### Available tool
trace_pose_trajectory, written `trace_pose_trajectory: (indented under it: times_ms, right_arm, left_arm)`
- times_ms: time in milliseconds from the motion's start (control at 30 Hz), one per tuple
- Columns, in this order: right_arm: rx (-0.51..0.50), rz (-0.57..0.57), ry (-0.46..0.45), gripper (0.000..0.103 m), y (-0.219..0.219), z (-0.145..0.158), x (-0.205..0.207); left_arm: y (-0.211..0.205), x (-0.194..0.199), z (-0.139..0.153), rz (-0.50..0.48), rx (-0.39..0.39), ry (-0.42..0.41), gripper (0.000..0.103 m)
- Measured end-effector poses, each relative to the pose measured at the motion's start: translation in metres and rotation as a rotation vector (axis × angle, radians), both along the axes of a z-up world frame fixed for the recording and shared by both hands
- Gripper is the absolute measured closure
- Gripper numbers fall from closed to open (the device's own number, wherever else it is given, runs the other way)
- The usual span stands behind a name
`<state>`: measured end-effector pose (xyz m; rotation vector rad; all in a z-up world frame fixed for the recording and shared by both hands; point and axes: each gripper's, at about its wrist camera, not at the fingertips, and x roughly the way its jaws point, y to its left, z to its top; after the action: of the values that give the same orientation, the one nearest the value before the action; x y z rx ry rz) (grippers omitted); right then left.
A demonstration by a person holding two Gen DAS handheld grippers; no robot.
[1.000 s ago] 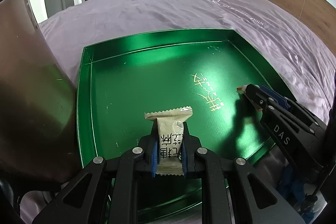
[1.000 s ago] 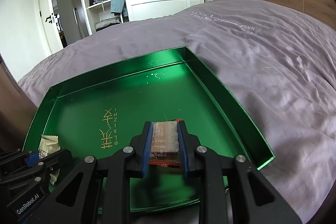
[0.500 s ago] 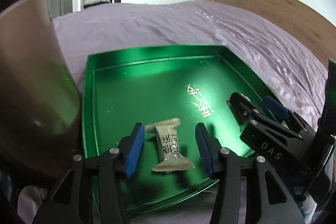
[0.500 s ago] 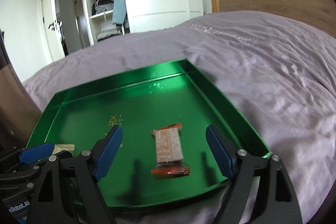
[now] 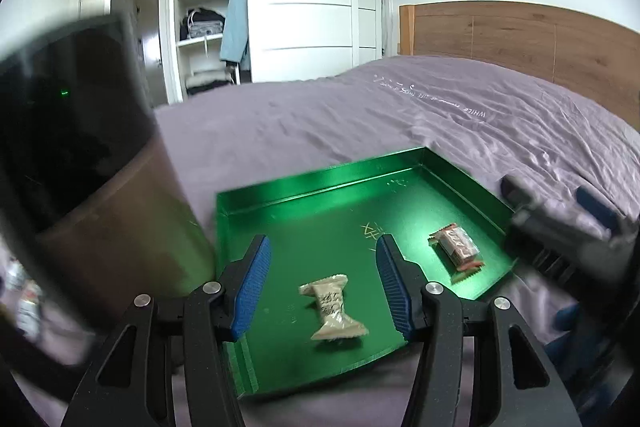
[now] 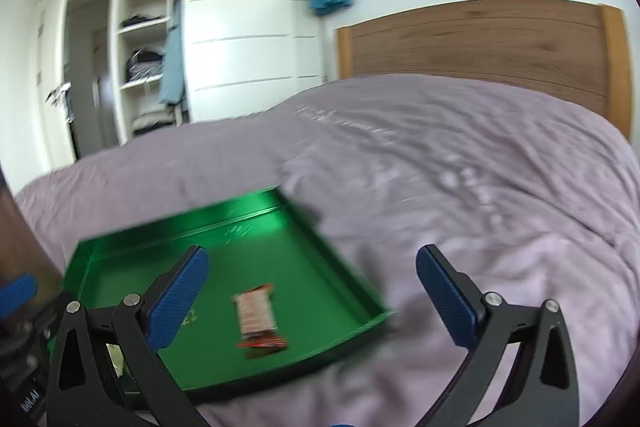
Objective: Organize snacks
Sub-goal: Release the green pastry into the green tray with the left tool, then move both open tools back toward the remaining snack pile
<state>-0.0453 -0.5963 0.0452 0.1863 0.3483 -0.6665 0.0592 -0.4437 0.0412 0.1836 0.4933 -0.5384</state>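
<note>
I am holding the left gripper [image 5: 322, 283] with jaws just opened, right gripper [image 6: 312, 293] spread wide, both gripping nothing, beige wrapped snack [image 5: 334, 309] lying near-left, orange-ended wrapped snack bar [image 6: 258, 319] lying near-right, both resting in the shallow green metal tray [image 5: 320, 183] on the purple bedspread [image 5: 400, 115].

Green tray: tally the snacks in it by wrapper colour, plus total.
Beige-wrapped snack packet: 1
Brown-and-orange-wrapped snack bar: 1
Total: 2, both lying loose on the floor of the shiny green metal tray, neither between gripper pads.
</note>
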Motion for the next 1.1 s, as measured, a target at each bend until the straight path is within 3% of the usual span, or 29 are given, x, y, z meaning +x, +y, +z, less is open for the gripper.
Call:
trace_pose_trajectory:
  times_ms: [100,267,400,600,733,900,1100]
  right_arm:
    - [0.012,-0.069,0.015,0.000,0.004,0.024,-0.033]
    - [0.051,-0.101,0.037,0.000,0.030,0.060,-0.087]
    - [0.044,-0.040,0.024,0.000,0.074,0.093,-0.117]
    - [0.004,0.102,-0.043,0.000,0.151,0.147,-0.153]
    - [0.005,0.231,-0.082,0.000,0.206,0.173,-0.169]
    - [-0.010,0.399,-0.064,0.000,0.271,0.186,-0.166]
    - [-0.031,0.555,0.012,0.000,0.338,0.177,-0.146]
  left_arm:
    - [0.015,-0.025,0.023,-0.042,-0.017,0.033,0.054]
    - [0.055,-0.075,0.072,-0.041,-0.005,-0.020,0.054]
    - [0.108,-0.092,0.102,0.034,0.023,-0.024,0.054]
    - [0.222,-0.113,0.129,0.237,0.074,-0.043,0.054]
    - [0.308,-0.127,0.132,0.415,0.094,-0.045,0.054]
    - [0.408,-0.136,0.115,0.612,0.087,0.027,0.054]
    - [0.475,-0.136,0.085,0.738,0.050,0.132,0.054]
